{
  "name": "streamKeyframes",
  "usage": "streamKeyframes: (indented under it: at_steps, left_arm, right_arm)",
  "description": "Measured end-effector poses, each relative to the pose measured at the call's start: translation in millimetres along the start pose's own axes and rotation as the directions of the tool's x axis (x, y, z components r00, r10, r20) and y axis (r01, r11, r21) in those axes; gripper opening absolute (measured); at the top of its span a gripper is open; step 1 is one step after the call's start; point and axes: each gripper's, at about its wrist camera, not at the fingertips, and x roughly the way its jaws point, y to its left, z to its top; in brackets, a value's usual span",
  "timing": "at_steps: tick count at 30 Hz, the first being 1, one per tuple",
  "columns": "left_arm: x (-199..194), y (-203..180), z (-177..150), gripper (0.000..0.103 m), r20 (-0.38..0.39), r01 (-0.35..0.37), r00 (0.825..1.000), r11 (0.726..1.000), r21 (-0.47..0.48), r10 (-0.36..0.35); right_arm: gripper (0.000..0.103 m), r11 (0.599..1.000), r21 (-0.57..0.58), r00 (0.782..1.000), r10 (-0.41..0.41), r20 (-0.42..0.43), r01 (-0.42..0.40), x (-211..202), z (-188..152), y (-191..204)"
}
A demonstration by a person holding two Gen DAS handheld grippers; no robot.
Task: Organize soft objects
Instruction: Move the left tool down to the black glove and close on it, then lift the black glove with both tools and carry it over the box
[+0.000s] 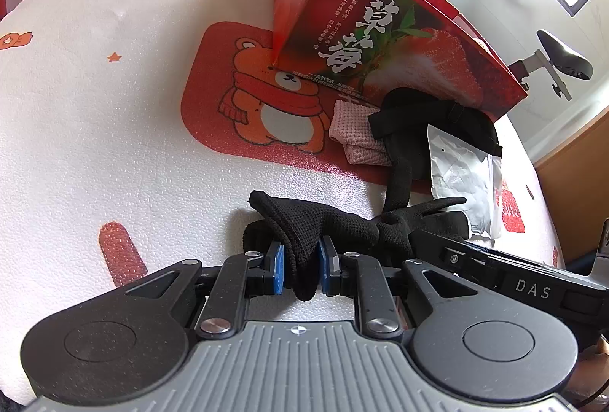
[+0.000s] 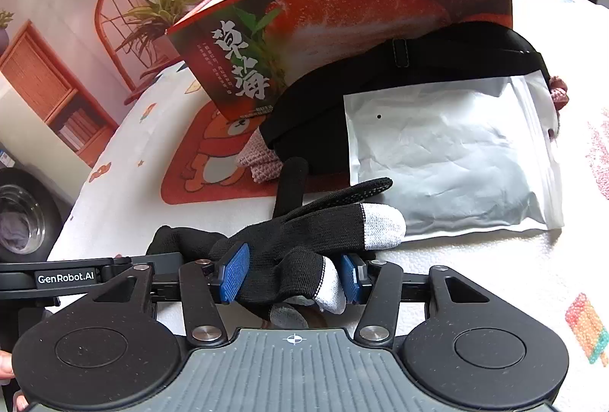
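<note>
A black knit glove [image 1: 300, 225] with grey-white fingertips [image 2: 380, 221] lies stretched on the white table cover between my two grippers. My left gripper [image 1: 300, 267] is shut on its cuff end, the blue pads pinching the bunched fabric. The glove's fingers [image 2: 297, 271] lie between the blue pads of my right gripper [image 2: 293, 277], which stand apart and loose around them. Behind the glove sit a black fabric item [image 2: 380, 77], a pink knitted piece [image 1: 357, 138] and a white plastic pouch [image 2: 449, 161].
A red strawberry-print box [image 1: 380, 31] stands open-topped behind the pile, partly on a red bear mat [image 1: 247, 100]. The white patterned table cover [image 1: 114, 107] stretches to the left. A chair, a plant and shelves stand beyond the table's far edge.
</note>
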Motion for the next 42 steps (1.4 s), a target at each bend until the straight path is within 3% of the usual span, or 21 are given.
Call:
streamKeyframes:
  at_steps: [9, 19, 22, 31, 38, 42]
  left_arm:
    - [0, 0, 0, 0.020, 0.000, -0.002, 1.000, 1.000, 0.002, 0.002]
    - [-2, -6, 2, 0.019, -0.001, -0.007, 1.000, 1.000, 0.027, 0.007]
    - [-14, -13, 6, 0.019, 0.048, 0.025, 0.998, 0.997, 0.067, -0.028]
    - [-56, -39, 45, 0.018, 0.195, 0.070, 0.976, 0.986, 0.151, -0.099]
    - [-80, -77, 102, 0.018, 0.291, 0.100, 0.943, 0.970, 0.223, -0.164]
    - [-72, -96, 143, 0.018, 0.308, 0.126, 0.932, 0.968, 0.217, -0.191]
  right_arm:
    - [0.048, 1.000, -0.029, 1.000, -0.012, -0.012, 0.012, 3, -2, 4]
    - [0.020, 0.999, 0.008, 0.998, 0.051, -0.037, -0.051, 7, 0, 3]
    - [0.014, 0.999, -0.007, 0.998, 0.052, -0.028, -0.052, 2, 3, 5]
    - [0.012, 0.994, -0.046, 0.980, 0.106, 0.168, -0.099, -43, 40, 9]
    - [0.012, 0.989, -0.109, 0.941, 0.131, 0.312, -0.101, -82, 106, 10]
    - [0.012, 0.988, -0.132, 0.927, 0.118, 0.356, -0.075, -85, 154, 5]
